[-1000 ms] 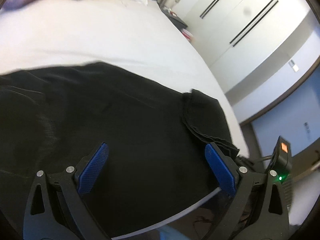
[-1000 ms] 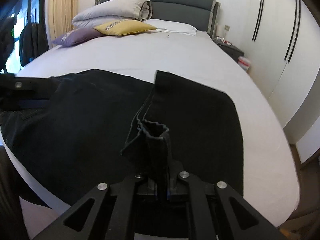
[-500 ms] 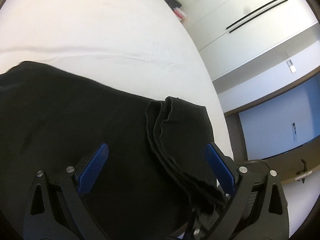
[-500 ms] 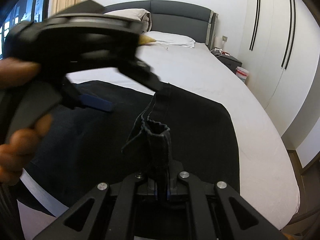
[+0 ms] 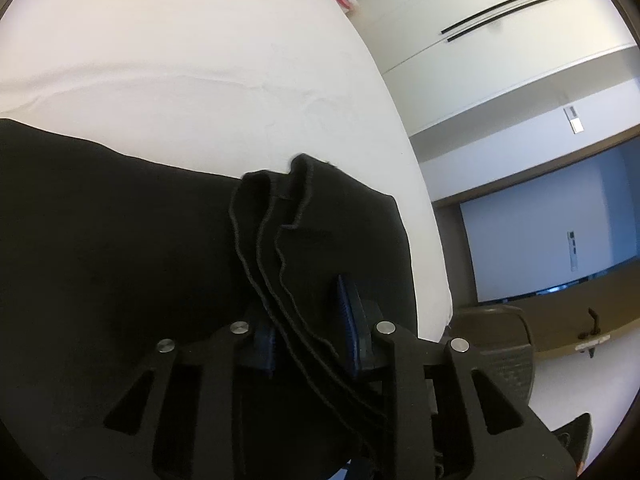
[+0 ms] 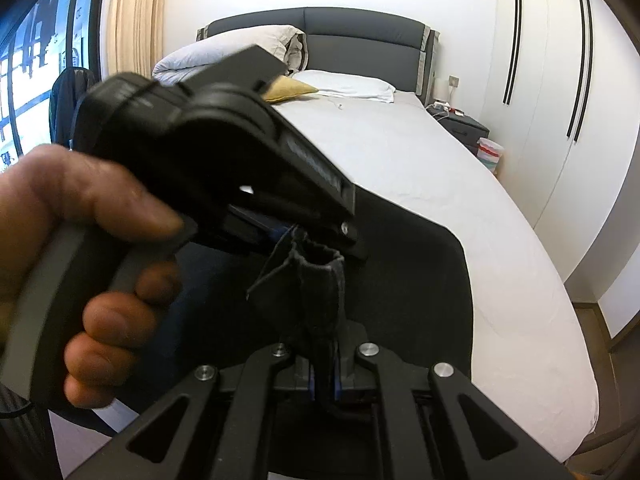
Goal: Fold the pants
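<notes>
Where hems bunch: soft, black, ridged pants (image 5: 120, 240)

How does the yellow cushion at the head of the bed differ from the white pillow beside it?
The mustard-yellow cushion is coloured, while the flat white pillow matches the white bed sheet. The cushion is mostly hidden behind the black left claw; the pillow shows nearly whole. The pillow sits nearer the bedside cabinet. Both lie by the grey headboard.
</notes>
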Tool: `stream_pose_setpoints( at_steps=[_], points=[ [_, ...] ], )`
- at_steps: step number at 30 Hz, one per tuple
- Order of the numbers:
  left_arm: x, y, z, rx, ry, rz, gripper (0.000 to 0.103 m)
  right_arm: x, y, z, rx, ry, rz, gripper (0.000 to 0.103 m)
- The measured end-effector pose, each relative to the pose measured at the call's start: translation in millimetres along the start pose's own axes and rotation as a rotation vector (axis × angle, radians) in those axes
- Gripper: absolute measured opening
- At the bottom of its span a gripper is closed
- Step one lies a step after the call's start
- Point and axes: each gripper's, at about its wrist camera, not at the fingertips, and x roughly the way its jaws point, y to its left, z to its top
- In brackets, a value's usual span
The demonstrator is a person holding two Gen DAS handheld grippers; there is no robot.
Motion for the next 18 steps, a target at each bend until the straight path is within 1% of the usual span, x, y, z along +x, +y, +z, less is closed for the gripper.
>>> stream_pose_setpoints(
  at_steps=[1, 2, 4, 11, 13, 14, 18],
  points=[
    [-1, 0, -1, 0.005, 0.000, -0.007, 0.018, -1, 0, -1, -0.002, 0.000, -0.002, 0.007],
    [-3, 0, -2, 0.009, -0.002, -0.015, 0.012, -2, 1, -3, -0.003, 0.000, -0.003, 0.007],
    [-8, -1, -3, 0.021, -0.005, -0.026, 0.007, -4, 3, -4, -0.009, 0.002, -0.004, 0.007],
    [-31, 1, 0, 0.031, -0.040, -0.038, 0.006, -16, 14, -3, -0.043, -0.010, -0.006, 0.007],
    [-33, 2, 1, 0.027, -0.049, -0.041, 0.006, -18, 18, -3, -0.057, -0.013, -0.005, 0.007],
    [-27, 0, 4, 0.023, -0.054, -0.042, 0.006, -19, 20, -3, -0.063, -0.013, -0.003, 0.007],
    [-51, 15, 0, 0.014, -0.081, -0.044, 0.006, -23, 30, -5, -0.095, -0.017, 0.008, 0.007]
  ],
)
